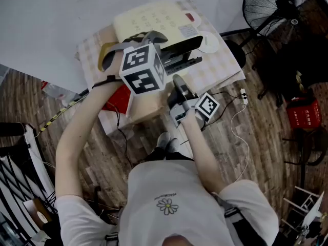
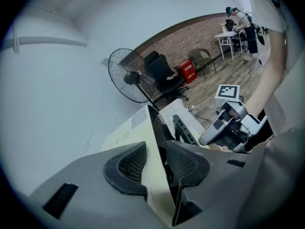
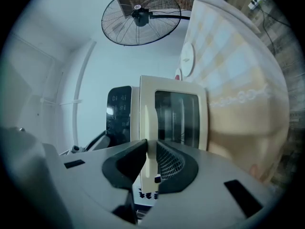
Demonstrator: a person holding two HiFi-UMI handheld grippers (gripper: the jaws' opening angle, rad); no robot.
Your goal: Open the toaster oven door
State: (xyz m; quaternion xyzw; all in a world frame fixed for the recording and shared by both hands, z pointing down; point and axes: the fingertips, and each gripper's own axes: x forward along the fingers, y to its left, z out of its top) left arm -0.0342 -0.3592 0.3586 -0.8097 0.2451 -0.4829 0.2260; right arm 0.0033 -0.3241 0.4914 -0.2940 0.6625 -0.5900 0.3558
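My right gripper (image 3: 151, 163) is clamped on the cream door handle (image 3: 147, 123), a pad on either side of the bar. That bar is the one purchase for swinging the glass-fronted door (image 3: 180, 116), which by my reading already stands partly away from the body. My left gripper (image 2: 156, 167) is closed on the cream front edge of the toaster oven (image 1: 154, 19), I judge to pin the light box so it doesn't slide with the pull. The oven sits on the checked tablecloth (image 1: 225, 60) in the upper centre of the head view, with the fan (image 1: 277, 6) at upper right well apart.
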